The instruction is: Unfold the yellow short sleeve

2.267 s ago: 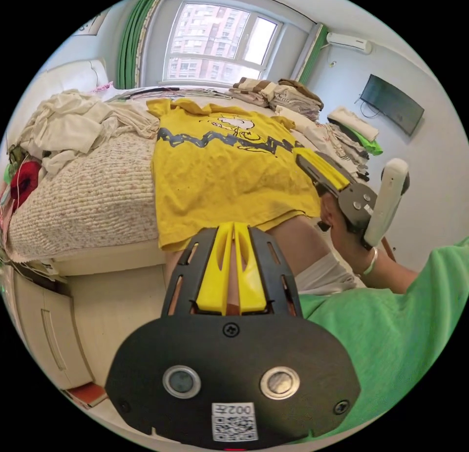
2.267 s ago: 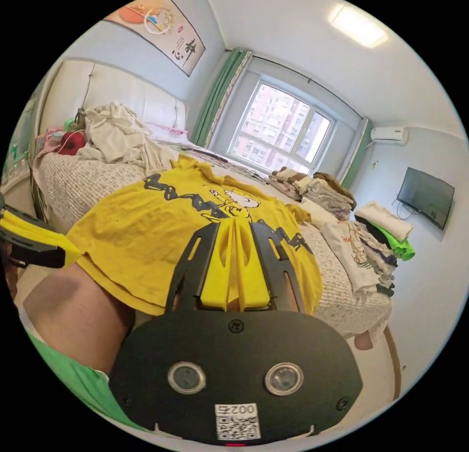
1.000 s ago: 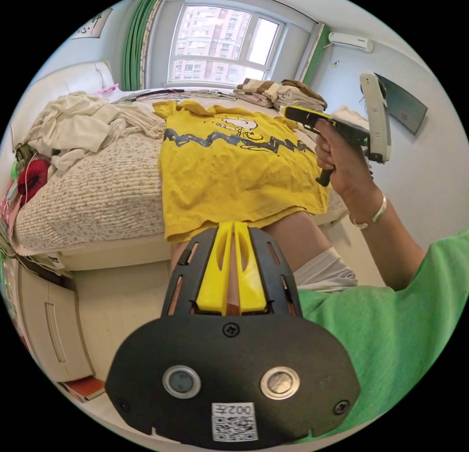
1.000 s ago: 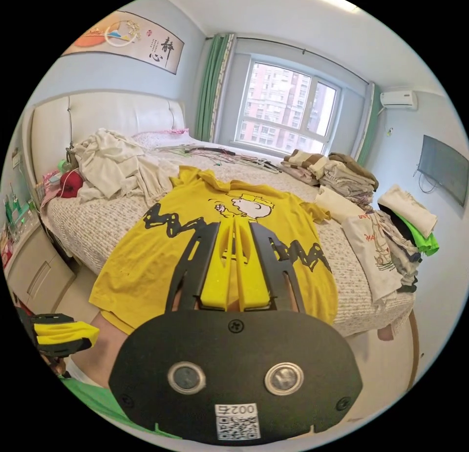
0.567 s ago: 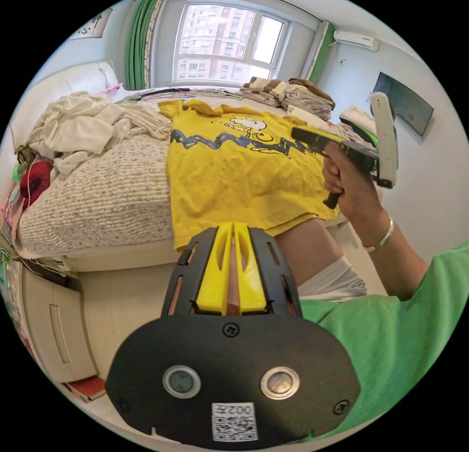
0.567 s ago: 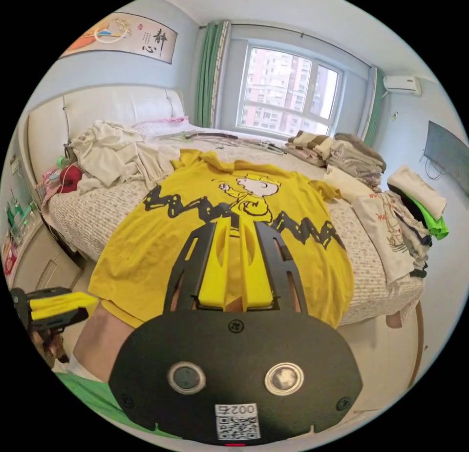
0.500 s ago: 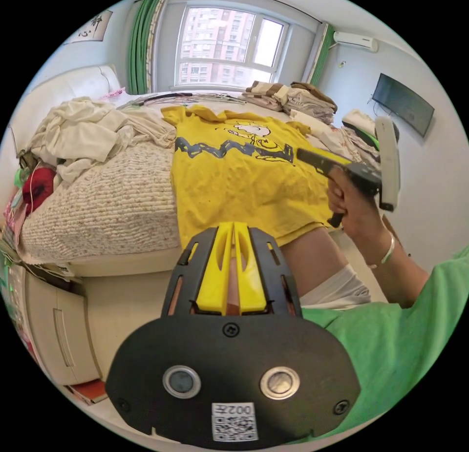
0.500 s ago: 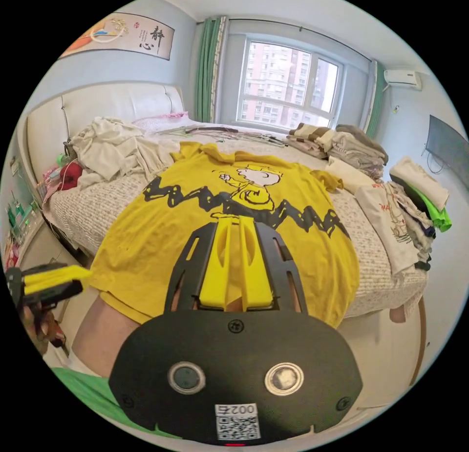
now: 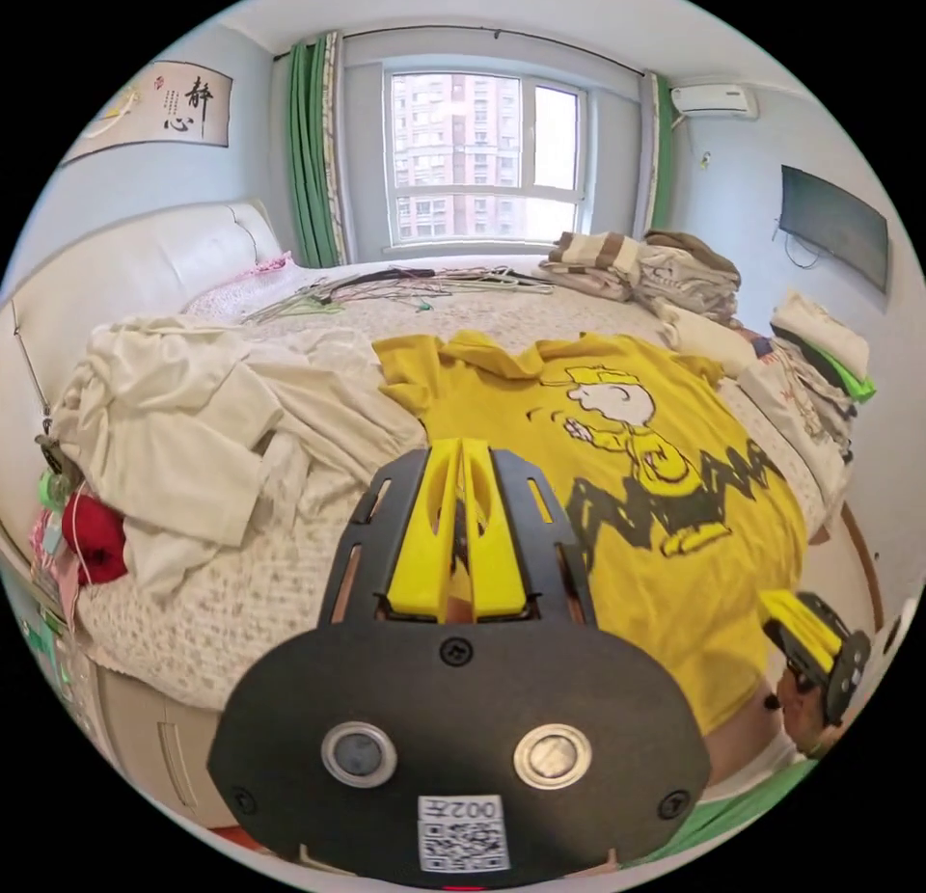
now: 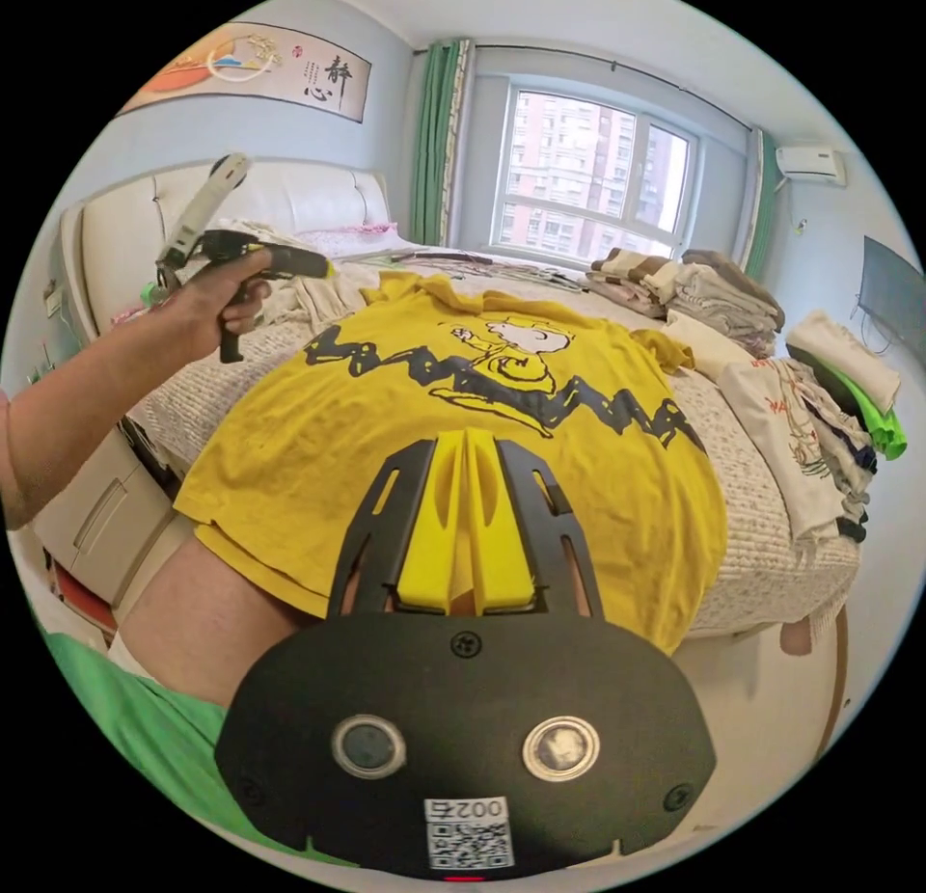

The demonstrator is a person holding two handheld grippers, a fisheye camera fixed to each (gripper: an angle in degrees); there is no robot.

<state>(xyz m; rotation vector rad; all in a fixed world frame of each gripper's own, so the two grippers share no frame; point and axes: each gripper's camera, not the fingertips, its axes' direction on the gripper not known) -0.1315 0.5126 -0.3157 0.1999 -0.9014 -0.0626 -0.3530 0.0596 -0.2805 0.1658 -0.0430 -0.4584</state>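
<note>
Looking through the left gripper view: your left gripper has its jaws closed together on nothing, above the bed beside the yellow shirt. That shirt lies spread flat on the bed, print up, collar toward the window. A white clothes heap sits beside the shirt's sleeve. Your right gripper is just past the shirt's hem, jaws look closed.

Right gripper view: your right gripper is closed and empty, over the shirt near its hem. Your left hand holds the left gripper by the shirt's far sleeve. Folded piles lie beyond the shirt, toward the window.
</note>
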